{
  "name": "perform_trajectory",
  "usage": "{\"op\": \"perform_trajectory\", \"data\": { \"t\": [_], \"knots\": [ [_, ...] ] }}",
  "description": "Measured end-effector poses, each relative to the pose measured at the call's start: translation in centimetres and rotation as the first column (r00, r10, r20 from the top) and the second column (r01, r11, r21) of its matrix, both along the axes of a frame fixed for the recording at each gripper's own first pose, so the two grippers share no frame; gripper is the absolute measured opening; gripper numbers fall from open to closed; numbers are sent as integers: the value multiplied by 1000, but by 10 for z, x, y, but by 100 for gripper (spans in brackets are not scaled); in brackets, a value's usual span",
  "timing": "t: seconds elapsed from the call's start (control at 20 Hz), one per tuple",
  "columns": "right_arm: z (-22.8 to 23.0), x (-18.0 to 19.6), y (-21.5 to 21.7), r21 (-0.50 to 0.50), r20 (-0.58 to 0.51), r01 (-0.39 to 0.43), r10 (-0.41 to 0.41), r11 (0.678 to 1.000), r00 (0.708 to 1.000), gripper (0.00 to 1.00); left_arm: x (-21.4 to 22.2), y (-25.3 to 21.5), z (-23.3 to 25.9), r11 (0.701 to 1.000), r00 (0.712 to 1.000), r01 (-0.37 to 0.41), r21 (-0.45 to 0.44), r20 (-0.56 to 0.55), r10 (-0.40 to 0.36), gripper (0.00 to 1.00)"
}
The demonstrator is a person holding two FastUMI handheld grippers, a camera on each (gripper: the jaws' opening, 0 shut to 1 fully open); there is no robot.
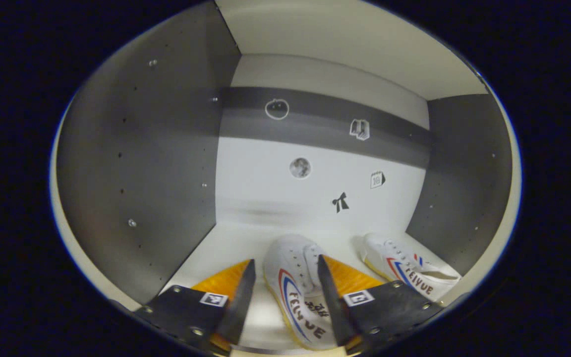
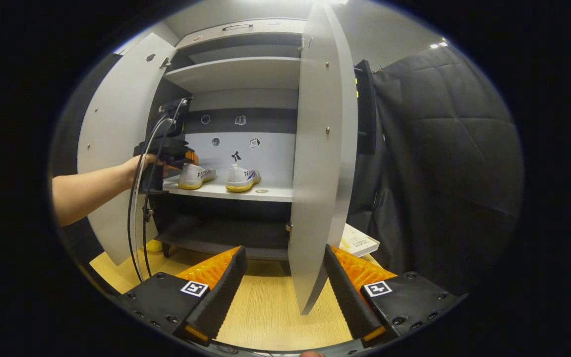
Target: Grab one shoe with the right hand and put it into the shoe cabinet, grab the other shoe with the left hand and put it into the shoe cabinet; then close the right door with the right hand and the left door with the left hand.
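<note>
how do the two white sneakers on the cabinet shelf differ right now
The left white canvas sneaker lies between the open fingers of the left hand-held gripper; the right white canvas sneaker sits free, apart from it. In the left gripper view the left sneaker is nearer the camera, the right one farther off to the side. In the right gripper view the left sneaker is nearer the hand. Both rest on the same pale shelf, with yellowish soles and red-and-blue stripes.
</note>
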State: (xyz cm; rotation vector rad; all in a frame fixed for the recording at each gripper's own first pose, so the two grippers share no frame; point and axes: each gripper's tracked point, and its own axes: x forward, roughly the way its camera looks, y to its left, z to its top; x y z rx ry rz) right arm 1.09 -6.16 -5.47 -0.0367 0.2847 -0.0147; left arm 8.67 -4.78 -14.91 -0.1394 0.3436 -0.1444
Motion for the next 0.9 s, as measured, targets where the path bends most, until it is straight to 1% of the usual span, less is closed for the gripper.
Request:
{"op": "perform_trajectory", "data": {
  "t": [0.1,0.2,0.25,0.3,0.4,0.55,0.65,0.75,0.9],
  "knots": [
    [7,-1,2,9,16,-4,4,1000,1000,98,-14,6,22,999,998,-6,50,58,3,89],
    [13,-1,3,8,32,-11,10,1000,999,98,-37,2,50,996,992,2,85,129,-13,89],
    [16,-2,4,8,38,-15,14,1000,999,98,-54,0,68,996,986,12,89,167,-27,88],
    [18,-2,5,9,42,-19,18,1000,999,98,-70,-3,85,996,979,21,83,202,-38,89],
    [23,-5,6,15,57,-23,22,1000,998,98,-108,-9,116,995,960,62,73,267,-80,89],
    [30,-8,10,35,72,-36,33,999,997,98,-156,-10,150,992,932,89,86,344,-113,88],
    [36,-9,12,37,84,-45,42,998,996,98,-190,-8,160,990,925,107,93,357,-134,88],
    [42,-9,14,33,99,-53,49,998,994,98,-221,-2,166,989,920,107,101,367,-137,88],
    [53,-9,20,39,120,-71,66,997,991,98,-261,16,165,992,928,87,92,356,-115,88]
  ]
}}
